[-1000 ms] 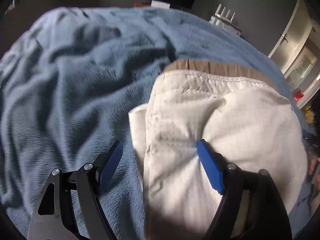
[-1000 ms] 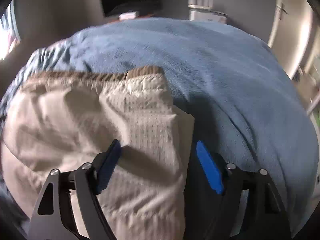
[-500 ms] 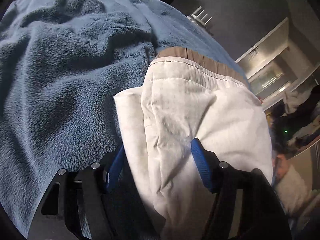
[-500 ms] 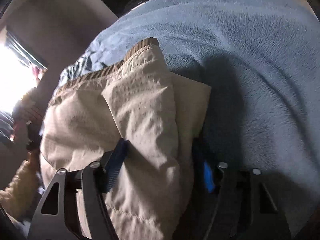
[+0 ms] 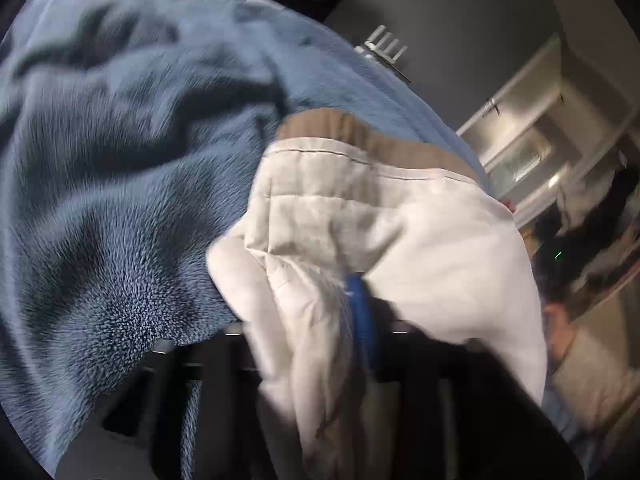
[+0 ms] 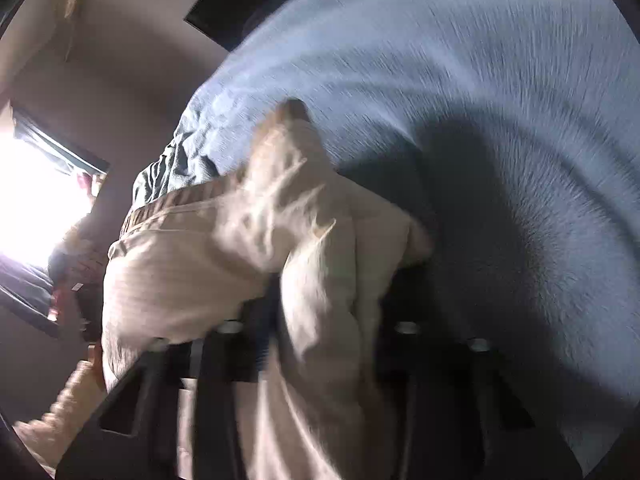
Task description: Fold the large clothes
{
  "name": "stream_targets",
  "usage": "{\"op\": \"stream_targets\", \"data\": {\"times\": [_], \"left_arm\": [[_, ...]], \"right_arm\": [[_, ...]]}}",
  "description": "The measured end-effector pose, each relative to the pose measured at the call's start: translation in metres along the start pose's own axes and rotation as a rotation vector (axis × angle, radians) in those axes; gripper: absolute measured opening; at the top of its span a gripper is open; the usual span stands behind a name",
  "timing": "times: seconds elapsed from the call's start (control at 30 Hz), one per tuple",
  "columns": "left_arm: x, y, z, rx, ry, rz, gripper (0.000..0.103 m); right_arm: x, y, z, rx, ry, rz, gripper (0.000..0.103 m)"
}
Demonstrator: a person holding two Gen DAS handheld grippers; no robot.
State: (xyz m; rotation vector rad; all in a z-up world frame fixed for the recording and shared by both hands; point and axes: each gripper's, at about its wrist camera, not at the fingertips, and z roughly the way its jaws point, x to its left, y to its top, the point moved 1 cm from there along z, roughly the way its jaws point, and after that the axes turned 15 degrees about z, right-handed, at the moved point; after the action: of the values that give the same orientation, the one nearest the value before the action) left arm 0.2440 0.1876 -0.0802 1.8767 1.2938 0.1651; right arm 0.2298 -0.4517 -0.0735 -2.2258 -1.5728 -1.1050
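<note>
Nearest the lenses, each tool has a bunch of the cream garment between its jaws, and both pairs are closing on it. The left gripper pinches the cloth's left edge, one blue pad showing against the fabric; the right gripper pinches the right edge, its pads buried in the folds.

The cream garment, seemingly trousers or shorts with a tan striped waistband at its far end, lies on the blue fleece blanket that covers the bed.

The step in hand looks like taking hold of the near end for a fold. Next, probably, both ends must rise together and travel toward the waistband, kept level so the layers do not slip.

Count: two grippers, one garment, one blanket. Farther off stands one dark screen against the wall.
</note>
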Motion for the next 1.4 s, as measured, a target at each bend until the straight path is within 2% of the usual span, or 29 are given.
{"op": "stream_targets", "data": {"times": [0.1, 0.27, 0.33, 0.5, 0.67, 0.8, 0.83, 0.93, 1.0, 1.03, 1.1, 1.3, 1.4], "left_arm": [[-0.022, 0.007, -0.014, 0.02, 0.06, 0.076, 0.015], [-0.052, 0.009, -0.053, 0.001, 0.078, 0.142, 0.012], [-0.068, 0.005, -0.076, -0.03, 0.08, 0.163, 0.012], [-0.101, -0.004, -0.128, -0.135, 0.04, 0.165, 0.011], [-0.137, -0.004, -0.186, -0.265, -0.048, 0.173, 0.01], [-0.148, -0.003, -0.206, -0.296, -0.081, 0.17, 0.011], [-0.144, -0.004, -0.203, -0.285, -0.08, 0.158, 0.011], [-0.122, -0.015, -0.163, -0.16, -0.026, 0.108, 0.011], [-0.102, -0.032, -0.128, -0.037, 0.043, 0.073, 0.011], [-0.091, -0.038, -0.117, -0.009, 0.05, 0.05, 0.011], [-0.072, -0.047, -0.105, 0.018, 0.03, 0.003, 0.012], [-0.055, -0.055, -0.093, 0.064, 0.05, 0.001, 0.016], [-0.047, -0.059, -0.084, 0.094, 0.072, 0.001, 0.025]], "right_arm": [[0.026, -0.014, -0.031, -0.103, -0.039, -0.105, 0.012], [0.06, -0.042, -0.078, -0.217, -0.031, -0.189, 0.009], [0.072, -0.055, -0.097, -0.252, -0.019, -0.214, 0.008], [0.092, -0.094, -0.15, -0.333, 0.024, -0.255, 0.006], [0.101, -0.124, -0.207, -0.4, 0.093, -0.255, 0.004], [0.115, -0.136, -0.248, -0.424, 0.174, -0.296, 0.003], [0.117, -0.133, -0.247, -0.422, 0.167, -0.296, 0.003], [0.095, -0.115, -0.22, -0.332, 0.124, -0.202, 0.003], [0.07, -0.104, -0.179, -0.247, 0.102, -0.126, 0.003], [0.065, -0.102, -0.166, -0.224, 0.094, -0.114, 0.003], [0.057, -0.095, -0.131, -0.188, 0.039, -0.119, 0.003], [0.033, -0.076, -0.071, -0.106, -0.083, -0.065, 0.005], [0.016, -0.075, -0.035, -0.034, -0.155, -0.019, 0.007]]}}
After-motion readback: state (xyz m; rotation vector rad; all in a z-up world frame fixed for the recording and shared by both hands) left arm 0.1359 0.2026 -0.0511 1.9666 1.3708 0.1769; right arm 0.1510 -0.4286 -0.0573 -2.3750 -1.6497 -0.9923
